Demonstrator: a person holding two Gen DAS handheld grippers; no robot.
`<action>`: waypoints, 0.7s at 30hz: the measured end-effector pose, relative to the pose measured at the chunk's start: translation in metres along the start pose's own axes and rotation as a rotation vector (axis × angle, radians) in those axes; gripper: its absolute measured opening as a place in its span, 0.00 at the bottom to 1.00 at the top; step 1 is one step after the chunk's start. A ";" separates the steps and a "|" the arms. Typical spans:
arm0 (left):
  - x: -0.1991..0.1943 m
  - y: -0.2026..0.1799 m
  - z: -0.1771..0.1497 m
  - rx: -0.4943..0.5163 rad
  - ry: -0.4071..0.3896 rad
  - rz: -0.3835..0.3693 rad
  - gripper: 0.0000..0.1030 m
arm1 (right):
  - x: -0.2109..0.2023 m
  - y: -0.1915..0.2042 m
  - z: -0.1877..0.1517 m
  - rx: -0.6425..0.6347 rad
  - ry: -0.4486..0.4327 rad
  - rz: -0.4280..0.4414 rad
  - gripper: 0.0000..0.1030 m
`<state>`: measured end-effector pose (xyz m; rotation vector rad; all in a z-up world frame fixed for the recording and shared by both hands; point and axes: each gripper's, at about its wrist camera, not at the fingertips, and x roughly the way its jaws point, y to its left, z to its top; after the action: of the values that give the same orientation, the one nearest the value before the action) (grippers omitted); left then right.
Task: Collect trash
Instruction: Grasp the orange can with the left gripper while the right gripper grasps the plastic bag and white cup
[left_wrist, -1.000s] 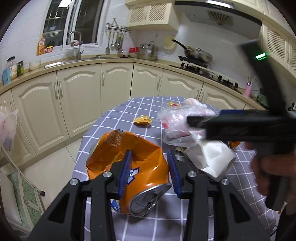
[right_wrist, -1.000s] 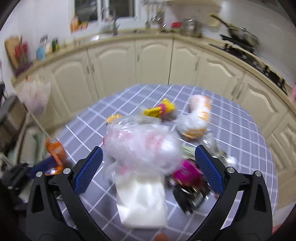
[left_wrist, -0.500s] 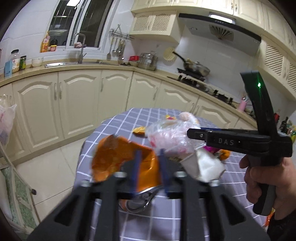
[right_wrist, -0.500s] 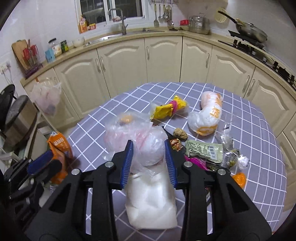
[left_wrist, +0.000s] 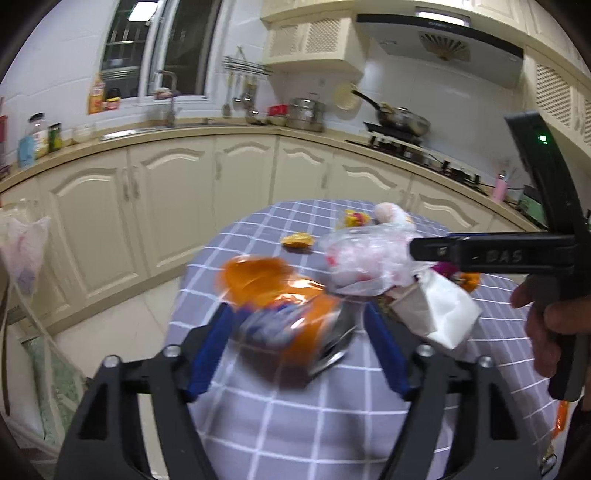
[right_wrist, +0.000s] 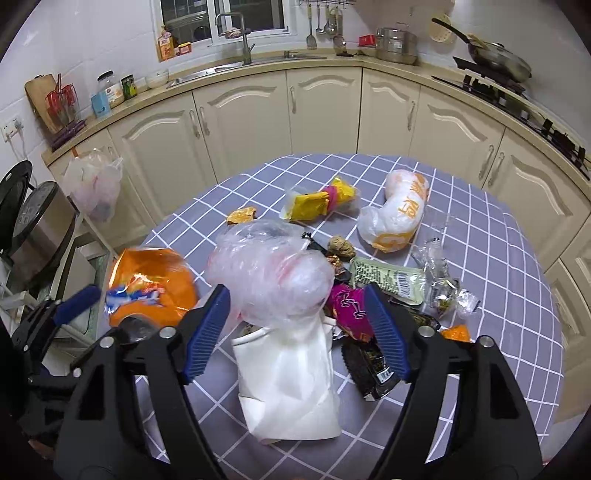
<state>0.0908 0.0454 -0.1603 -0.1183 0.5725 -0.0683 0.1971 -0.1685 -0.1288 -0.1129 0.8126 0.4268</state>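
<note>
Left gripper (left_wrist: 295, 339): the jaws have just been opening and stand wide. A crumpled orange foil snack bag (left_wrist: 280, 306) lies between the blue pads at the near edge of the round table with the grey-violet checked cloth (left_wrist: 332, 424); it is blurred, and the pads do not appear to press on it.

Right gripper (right_wrist: 295, 332): the jaws have just been opening and stand wide apart. A crumpled clear plastic bag (right_wrist: 269, 273) sits between the pads, resting on a white paper bag (right_wrist: 291, 387) on the cloth; the pads do not grip either. A hand (left_wrist: 550, 321) holds this gripper's handle.

Further trash on the table: a yellow wrapper in clear film (right_wrist: 317, 201), a white plastic bag with orange print (right_wrist: 399, 214), a magenta wrapper (right_wrist: 351, 310), a green-printed packet (right_wrist: 384, 278) and a small orange scrap (right_wrist: 242, 215).
</note>
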 end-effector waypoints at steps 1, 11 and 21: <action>0.001 0.003 -0.001 -0.006 0.003 0.019 0.81 | 0.000 0.000 0.001 -0.001 0.000 -0.001 0.76; 0.052 0.028 0.012 -0.157 0.160 -0.127 0.85 | 0.027 0.017 0.014 -0.021 0.043 -0.014 0.84; 0.065 -0.004 0.021 0.022 0.147 -0.107 0.48 | 0.052 0.021 0.011 -0.024 0.110 0.062 0.41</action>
<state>0.1569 0.0373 -0.1769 -0.1227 0.7116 -0.1880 0.2274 -0.1297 -0.1577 -0.1348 0.9216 0.4920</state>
